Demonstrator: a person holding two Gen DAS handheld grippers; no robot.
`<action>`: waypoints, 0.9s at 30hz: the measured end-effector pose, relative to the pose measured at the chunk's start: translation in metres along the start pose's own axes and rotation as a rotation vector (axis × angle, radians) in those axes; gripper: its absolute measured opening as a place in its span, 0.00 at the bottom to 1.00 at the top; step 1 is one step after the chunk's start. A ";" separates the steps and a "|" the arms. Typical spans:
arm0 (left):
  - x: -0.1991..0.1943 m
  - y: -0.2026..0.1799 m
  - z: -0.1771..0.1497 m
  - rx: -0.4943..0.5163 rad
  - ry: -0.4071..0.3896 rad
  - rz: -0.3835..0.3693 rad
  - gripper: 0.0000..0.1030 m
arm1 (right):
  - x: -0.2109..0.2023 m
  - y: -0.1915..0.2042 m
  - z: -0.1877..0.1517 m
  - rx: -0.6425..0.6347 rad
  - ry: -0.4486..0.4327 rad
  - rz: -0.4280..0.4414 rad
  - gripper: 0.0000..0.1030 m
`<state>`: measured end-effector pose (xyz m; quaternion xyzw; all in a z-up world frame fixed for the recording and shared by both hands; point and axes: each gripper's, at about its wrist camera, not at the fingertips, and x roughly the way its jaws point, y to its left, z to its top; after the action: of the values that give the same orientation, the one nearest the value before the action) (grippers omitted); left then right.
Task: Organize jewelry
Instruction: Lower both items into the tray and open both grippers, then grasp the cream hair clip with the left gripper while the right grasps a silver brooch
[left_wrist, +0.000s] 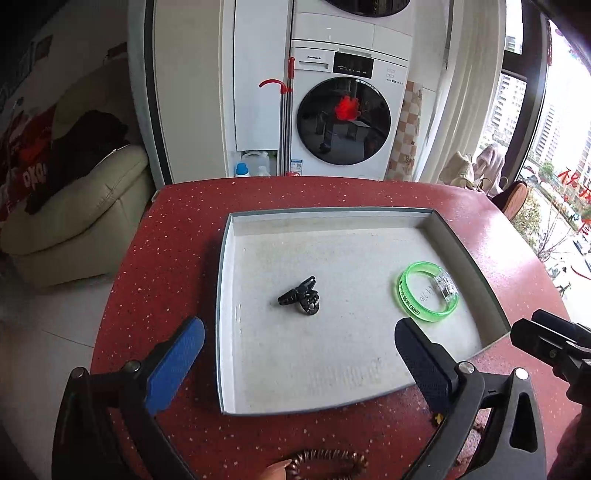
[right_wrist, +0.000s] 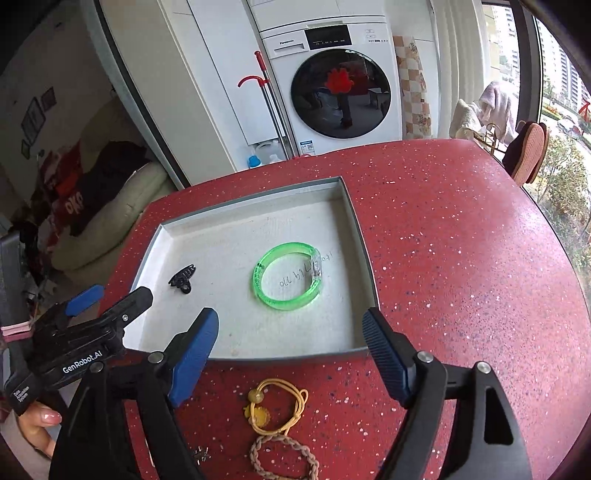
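While both claws gape empty: yellow hair tie (right_wrist: 279, 404) only under right claw (right_wrist: 290, 354), left claw (left_wrist: 299, 345).

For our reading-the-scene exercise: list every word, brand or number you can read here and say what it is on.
"Panasonic": on the washing machine.
"GenRobot.AI": on the left gripper body.
"Data ... System": small label on the same gripper; middle word too small.
Handwritten marks on the tray floor inside the green bangle: not clearly readable.
Print on the bangle, panel text on the machine, red window signs: too blurred.
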<state>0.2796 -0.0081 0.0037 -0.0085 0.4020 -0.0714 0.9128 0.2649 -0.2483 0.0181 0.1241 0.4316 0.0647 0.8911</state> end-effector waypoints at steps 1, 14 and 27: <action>-0.006 0.001 -0.005 0.000 0.006 -0.012 1.00 | -0.004 0.000 -0.006 0.007 -0.001 0.016 0.84; -0.066 -0.003 -0.074 -0.006 0.049 -0.054 1.00 | -0.055 -0.006 -0.065 0.093 -0.042 0.117 0.86; -0.077 0.006 -0.126 -0.055 0.091 0.048 1.00 | -0.070 -0.024 -0.099 0.122 0.020 0.062 0.86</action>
<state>0.1365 0.0139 -0.0260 -0.0205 0.4449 -0.0388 0.8945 0.1442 -0.2704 0.0050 0.1909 0.4396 0.0669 0.8751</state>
